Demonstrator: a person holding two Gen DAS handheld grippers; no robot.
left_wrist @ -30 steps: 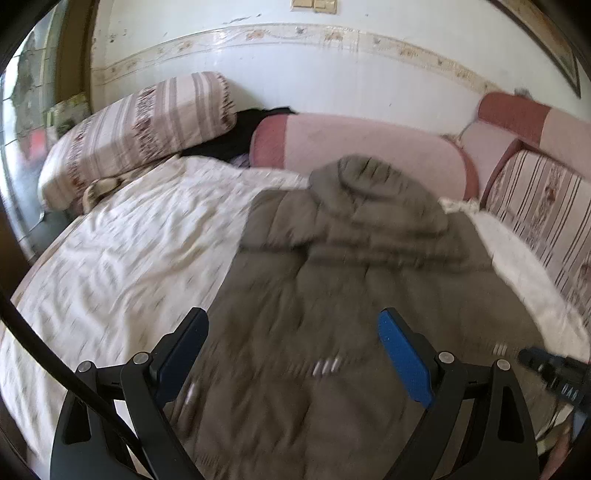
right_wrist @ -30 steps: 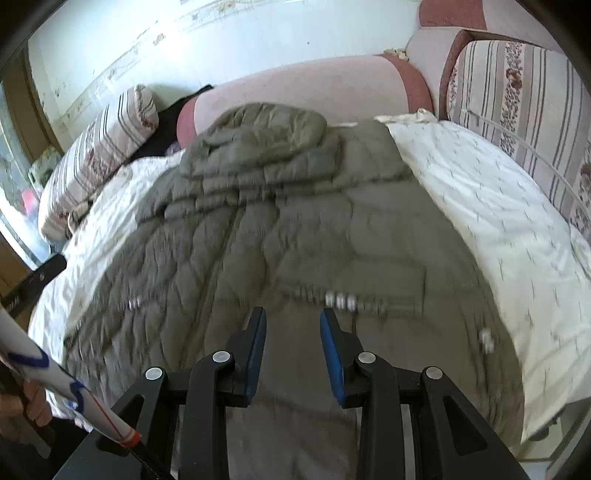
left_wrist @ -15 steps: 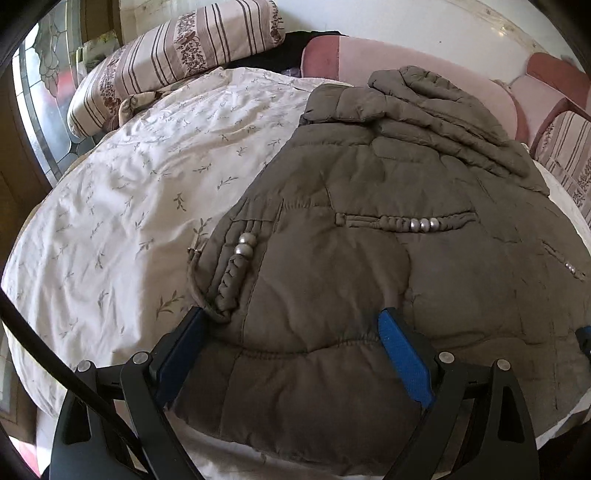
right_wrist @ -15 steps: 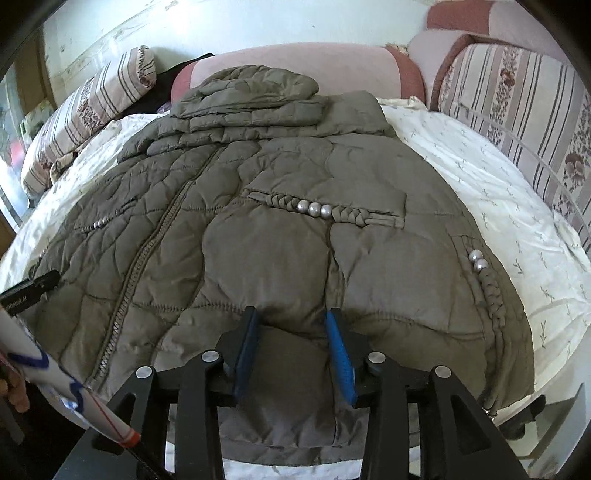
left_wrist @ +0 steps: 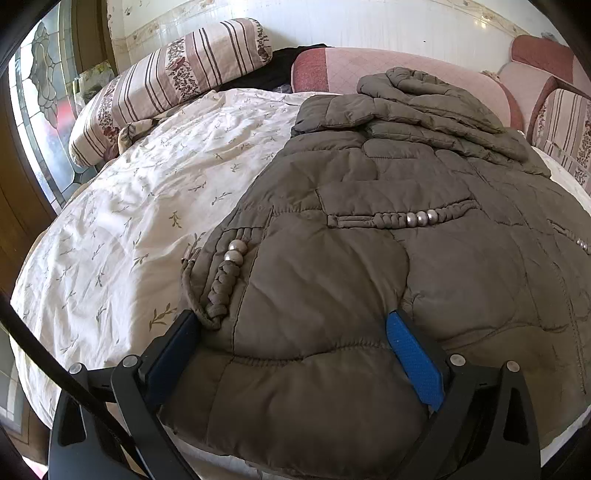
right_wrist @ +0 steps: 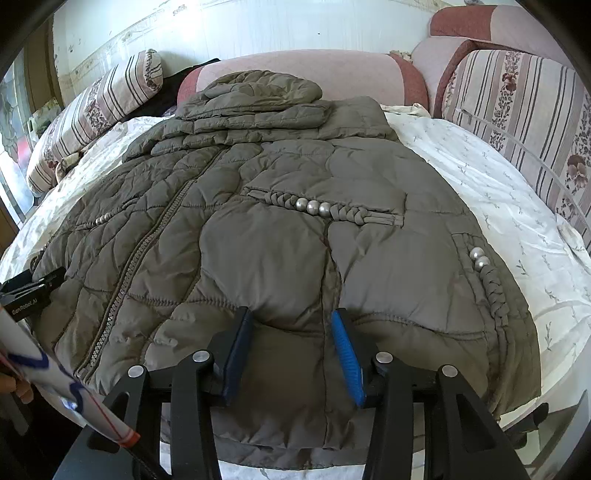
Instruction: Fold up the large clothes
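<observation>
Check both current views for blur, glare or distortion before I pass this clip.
Left wrist view: sharp, the jacket crisp, strong fisheye bending of the bed sheet, window bright at the left edge. Right wrist view: also sharp, same barrel distortion, dark corners, wall slightly washed out.

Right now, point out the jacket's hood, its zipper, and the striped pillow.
Hood [right_wrist: 258, 90]: right wrist view, on the quilted top of the hood.
Zipper [right_wrist: 147, 243]: right wrist view, midway along the teeth.
Striped pillow [left_wrist: 177, 77]: left wrist view, on the middle of its striped face.
</observation>
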